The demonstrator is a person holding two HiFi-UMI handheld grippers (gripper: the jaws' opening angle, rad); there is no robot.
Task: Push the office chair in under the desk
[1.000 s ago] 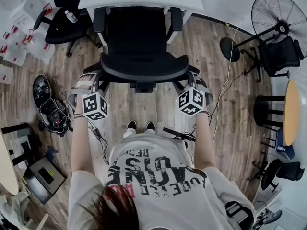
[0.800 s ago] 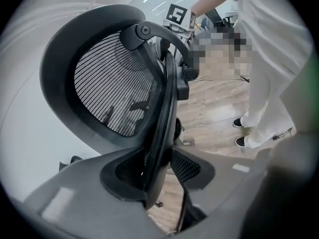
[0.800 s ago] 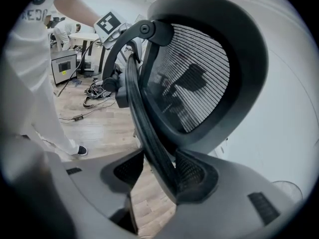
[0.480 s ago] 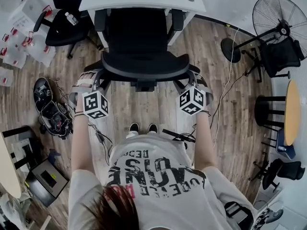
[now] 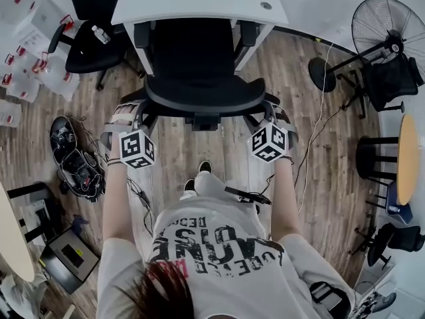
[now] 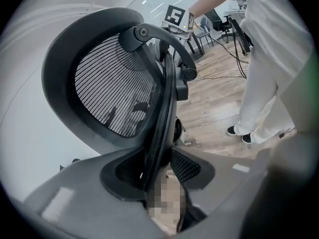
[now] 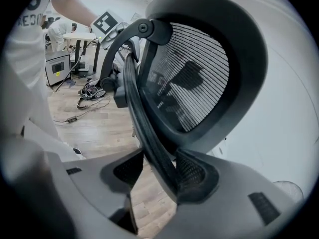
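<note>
Office chair (image 5: 196,88): is standing at the upper centre of the head view, its seat front lying under the white desk (image 5: 199,2) and its backrest (image 6: 114,88) facing the person.
Progress: judged partly done. The armrests are lying at the desk's edge, while the rear of the seat and the backrest are showing clear of it, so more pushing looks needed.
Left gripper (image 6: 159,176): its jaws are standing apart, straddling the backrest's rim. One pad is lying against the rim, with a gap beside the other.
Right gripper (image 7: 159,176): its jaws are likewise parted around the opposite rim, with floor showing through the gap.
Writing: the person's shirt (image 5: 212,244) is carrying large print, seen upside down and not readable whole. The marker cubes are showing only square patterns, and no brand is showing on the chair.
Surroundings: a second chair (image 5: 86,35) is standing at the upper left, and a fan (image 5: 388,28) at the upper right.
</note>
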